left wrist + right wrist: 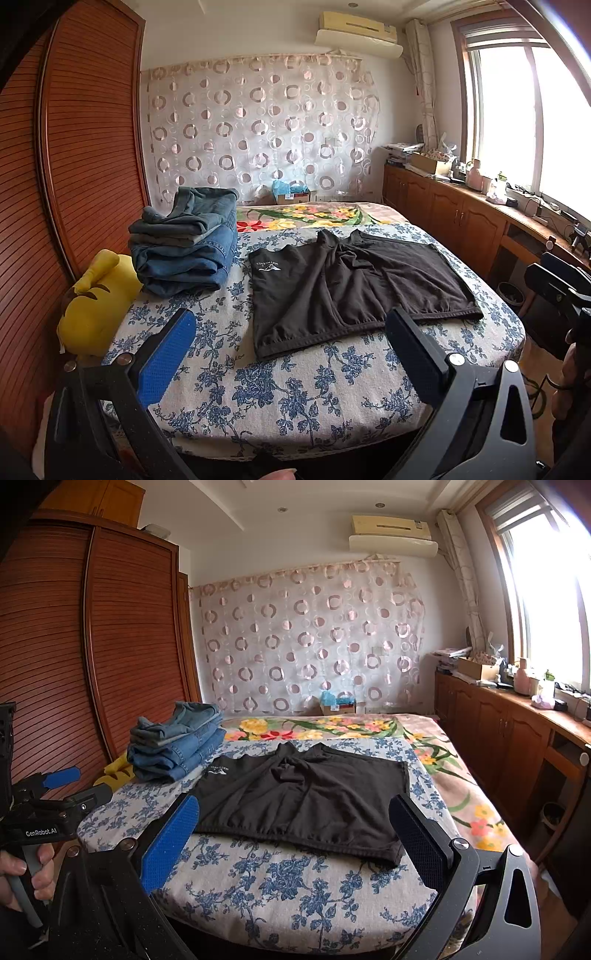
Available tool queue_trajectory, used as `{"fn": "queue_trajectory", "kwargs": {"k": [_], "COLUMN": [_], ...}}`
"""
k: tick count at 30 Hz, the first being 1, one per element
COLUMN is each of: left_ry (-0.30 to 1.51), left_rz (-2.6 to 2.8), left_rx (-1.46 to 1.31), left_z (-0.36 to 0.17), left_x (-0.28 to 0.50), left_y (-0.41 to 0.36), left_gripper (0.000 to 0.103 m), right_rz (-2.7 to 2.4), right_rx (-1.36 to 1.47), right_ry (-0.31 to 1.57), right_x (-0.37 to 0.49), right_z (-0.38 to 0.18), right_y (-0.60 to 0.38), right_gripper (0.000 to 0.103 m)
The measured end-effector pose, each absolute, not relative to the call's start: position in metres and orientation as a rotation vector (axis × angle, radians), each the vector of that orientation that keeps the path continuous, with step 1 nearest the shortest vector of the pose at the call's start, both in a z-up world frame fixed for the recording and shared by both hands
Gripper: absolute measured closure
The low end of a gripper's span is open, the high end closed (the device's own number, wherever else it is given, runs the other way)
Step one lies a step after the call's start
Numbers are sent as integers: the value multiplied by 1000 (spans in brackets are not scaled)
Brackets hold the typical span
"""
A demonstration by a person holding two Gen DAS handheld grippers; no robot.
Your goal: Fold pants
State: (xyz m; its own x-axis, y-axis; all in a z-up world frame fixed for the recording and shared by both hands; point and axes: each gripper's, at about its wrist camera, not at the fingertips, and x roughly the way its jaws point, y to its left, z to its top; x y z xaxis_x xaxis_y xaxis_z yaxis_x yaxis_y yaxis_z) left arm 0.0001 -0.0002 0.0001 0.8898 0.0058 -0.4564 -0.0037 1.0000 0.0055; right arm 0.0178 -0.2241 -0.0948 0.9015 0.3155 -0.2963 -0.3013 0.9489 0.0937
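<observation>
Black shorts [347, 288] with a small white logo lie spread flat on the blue-flowered bed cover [288, 391], waistband toward me; they also show in the right wrist view [310, 801]. My left gripper [291, 325] is open and empty, held above the near edge of the bed just short of the waistband. My right gripper [295, 812] is open and empty, also near the waistband. The left gripper also shows at the left edge of the right wrist view [70, 786], held in a hand.
A stack of folded jeans [188, 243] sits at the far left of the bed, beside a yellow plush toy [96, 295]. A wooden wardrobe [74, 147] stands to the left. A low wooden cabinet [461, 218] with clutter runs under the window on the right.
</observation>
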Motion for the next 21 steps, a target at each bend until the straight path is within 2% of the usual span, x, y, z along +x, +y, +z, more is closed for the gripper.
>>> {"fn": "queue_trajectory", "kwargs": {"k": [21], "left_ry": [473], "left_rz": [6], "left_rx": [6], "left_z": [0], "left_x": [0], "left_y": [0], "left_gripper": [0], "right_rz": [319], "right_rx": [44], "right_ry": [308], "right_x": [17], "right_z": [-93], "right_y": [-223], "right_gripper": [1]}}
